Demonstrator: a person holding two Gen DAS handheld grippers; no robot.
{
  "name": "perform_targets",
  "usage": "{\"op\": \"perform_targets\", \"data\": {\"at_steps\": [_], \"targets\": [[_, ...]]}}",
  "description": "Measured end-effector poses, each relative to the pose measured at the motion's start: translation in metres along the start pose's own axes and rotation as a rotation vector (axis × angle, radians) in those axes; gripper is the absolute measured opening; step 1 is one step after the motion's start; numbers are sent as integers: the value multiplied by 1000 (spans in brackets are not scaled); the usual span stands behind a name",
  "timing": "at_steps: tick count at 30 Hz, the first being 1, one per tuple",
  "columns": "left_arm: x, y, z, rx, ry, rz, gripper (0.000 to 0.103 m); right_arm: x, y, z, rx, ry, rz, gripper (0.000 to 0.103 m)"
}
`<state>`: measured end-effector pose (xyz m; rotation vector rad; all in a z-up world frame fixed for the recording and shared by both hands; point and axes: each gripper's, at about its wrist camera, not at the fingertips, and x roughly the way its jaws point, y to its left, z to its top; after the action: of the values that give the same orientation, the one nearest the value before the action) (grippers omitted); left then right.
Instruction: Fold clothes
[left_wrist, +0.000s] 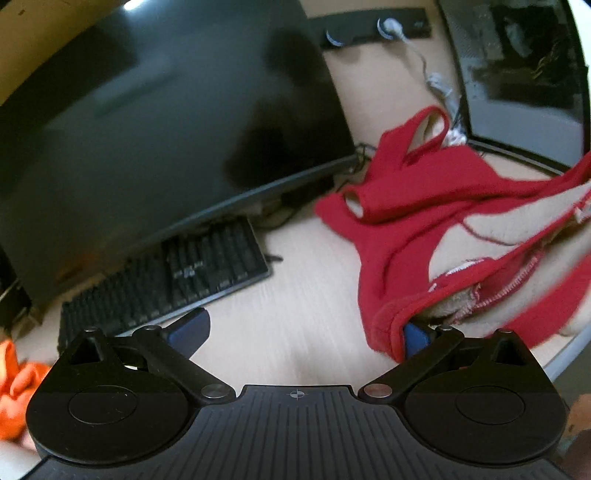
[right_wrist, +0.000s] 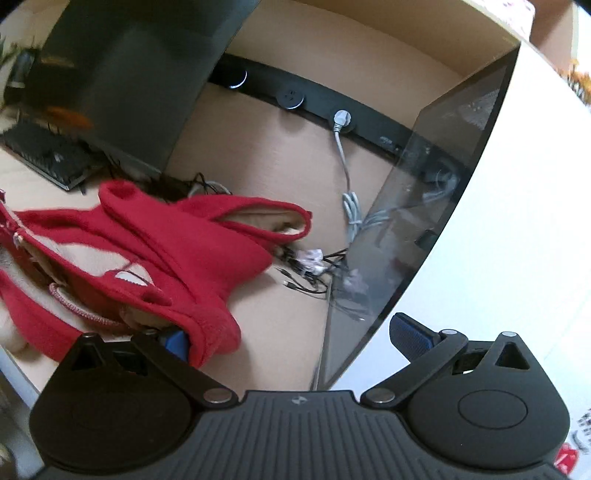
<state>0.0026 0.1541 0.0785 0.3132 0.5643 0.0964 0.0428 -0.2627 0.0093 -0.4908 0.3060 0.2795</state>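
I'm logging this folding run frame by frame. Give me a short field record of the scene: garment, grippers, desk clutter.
garment: red hoodie, crumpled, cream lining showing, on the desk
left gripper: open, right finger under the hoodie's edge
right gripper: open, left finger under the hoodie's edge
clutter: monitor, keyboard, cables
other cloth: orange, at left edge

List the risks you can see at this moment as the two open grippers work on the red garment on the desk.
The red garment lies against loose cables behind it; pulling it could drag them along. The left gripper and right gripper each have only one finger under a fabric edge, so a grasp may slip. The keyboard sits close and could be bumped.
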Motion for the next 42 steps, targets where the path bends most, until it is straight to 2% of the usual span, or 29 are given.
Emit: {"op": "perform_targets", "data": {"at_steps": [3, 6, 10, 13, 17, 20, 23, 26, 28, 30, 32, 35, 36, 40, 42], "targets": [[-25, 5, 4, 15, -6, -19, 103, -20, -10, -1, 12, -6, 37, 103], [-64, 6, 3, 1, 22, -67, 103, -58, -18, -3, 8, 28, 99, 103], [-104, 7, 3, 5, 87, -218, 103, -104, -29, -3, 42, 116, 167, 103], [-104, 10, 12, 39, 124, -285, 103, -111, -37, -3, 90, 171, 208, 103], [-61, 14, 41, 97, 140, -305, 103, -76, -39, 11, 100, 174, 230, 103], [-16, 20, 65, 104, 141, -299, 103, -31, -38, 31, 122, 154, 171, 103], [39, 30, 78, 37, 178, -281, 103, 21, -32, 45, 143, 177, 110, 103], [105, 32, 80, -65, 265, -309, 103, 72, -15, 42, 133, 271, 50, 103], [134, 29, 73, -141, 333, -343, 103, 94, -11, 34, 167, 344, 67, 103], [154, 28, 66, -223, 388, -383, 103, 106, -20, 30, 275, 387, 129, 103], [146, 34, 64, -288, 366, -463, 103, 105, -39, 30, 420, 380, 215, 103], [126, 44, 63, -371, 294, -614, 103, 75, -62, 38, 501, 268, 239, 103], [115, 49, 64, -397, 252, -650, 103, 63, -64, 41, 486, 227, 238, 103], [74, 60, 64, -437, 118, -669, 103, 16, -57, 49, 334, 64, 221, 103], [60, 59, 59, -423, 88, -672, 103, 9, -42, 47, 268, 48, 247, 103]]}}
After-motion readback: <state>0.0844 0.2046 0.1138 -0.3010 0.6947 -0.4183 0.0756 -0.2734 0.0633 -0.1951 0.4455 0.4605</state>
